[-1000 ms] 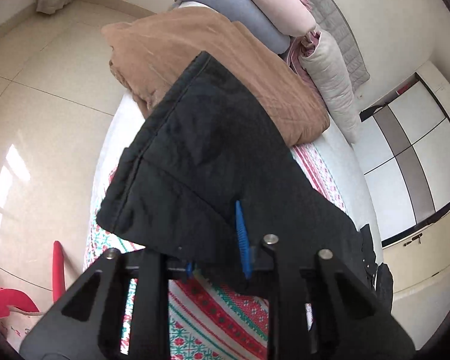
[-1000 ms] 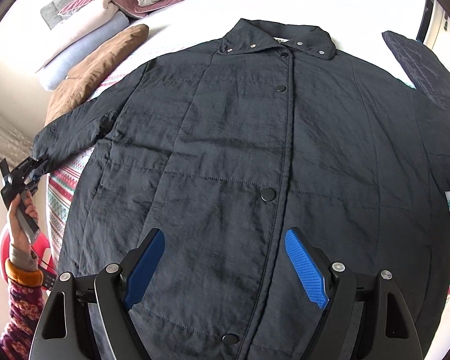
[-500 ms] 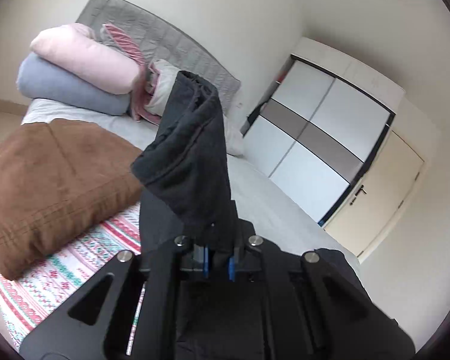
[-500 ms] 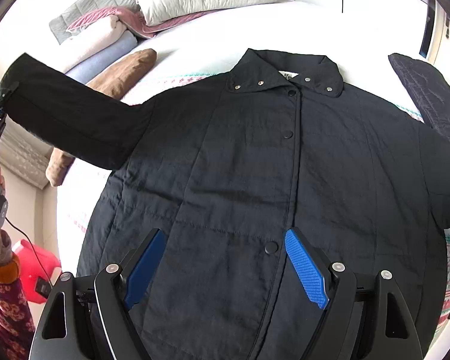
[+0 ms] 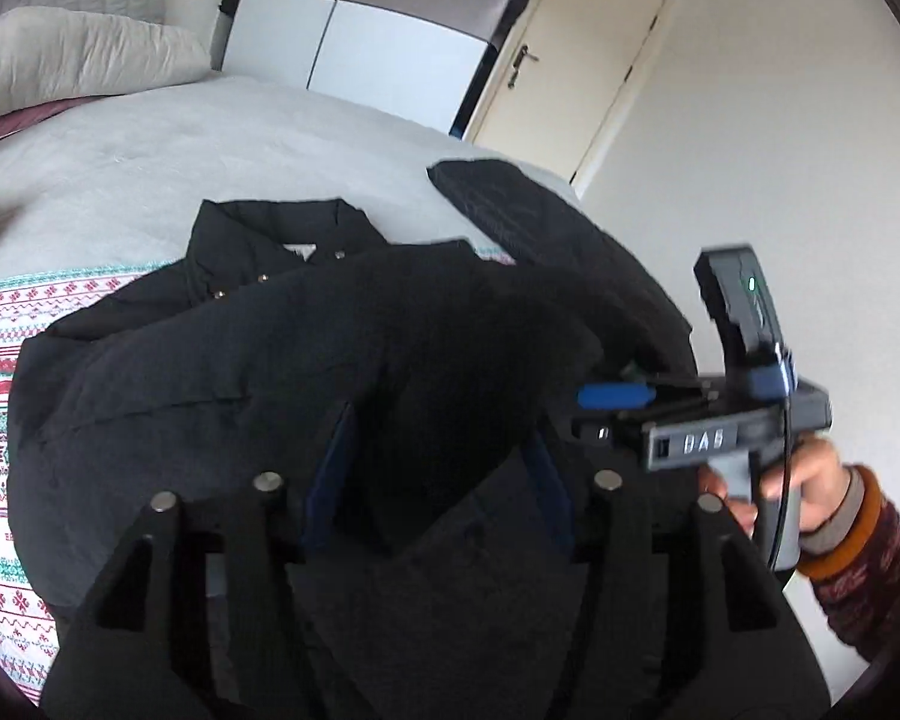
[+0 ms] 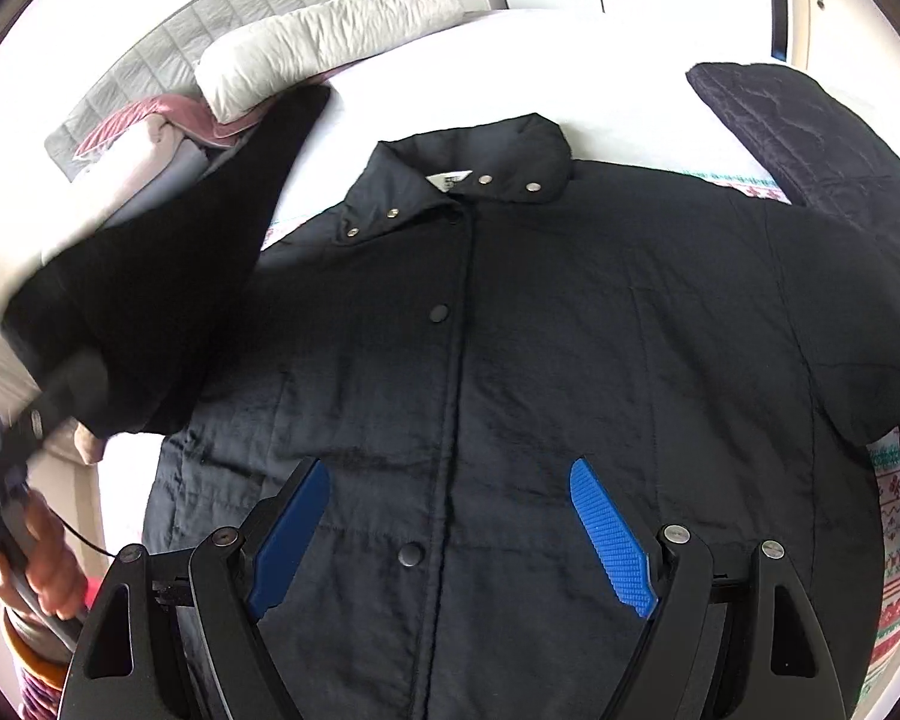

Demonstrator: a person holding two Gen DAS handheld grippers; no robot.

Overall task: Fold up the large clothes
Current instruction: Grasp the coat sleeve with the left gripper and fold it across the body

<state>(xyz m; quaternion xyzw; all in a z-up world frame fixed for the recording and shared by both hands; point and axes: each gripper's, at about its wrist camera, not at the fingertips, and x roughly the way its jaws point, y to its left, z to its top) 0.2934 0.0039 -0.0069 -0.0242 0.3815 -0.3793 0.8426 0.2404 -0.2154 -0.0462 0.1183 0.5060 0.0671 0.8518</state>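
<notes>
Two tools: the left tool (image 5: 438, 480), parted, straddles the jacket's sleeve (image 6: 150, 300); the right tool (image 6: 450, 534) gapes, holding nothing.

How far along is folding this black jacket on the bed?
Early. Done: the jacket lies flat, snapped shut, front up on the bed. In hand: one sleeve is raised over the chest at the left gripper, whose jaws look apart; the right gripper hovers open above the lower front. Left: the other sleeve lies spread out, and the body is unfolded.
</notes>
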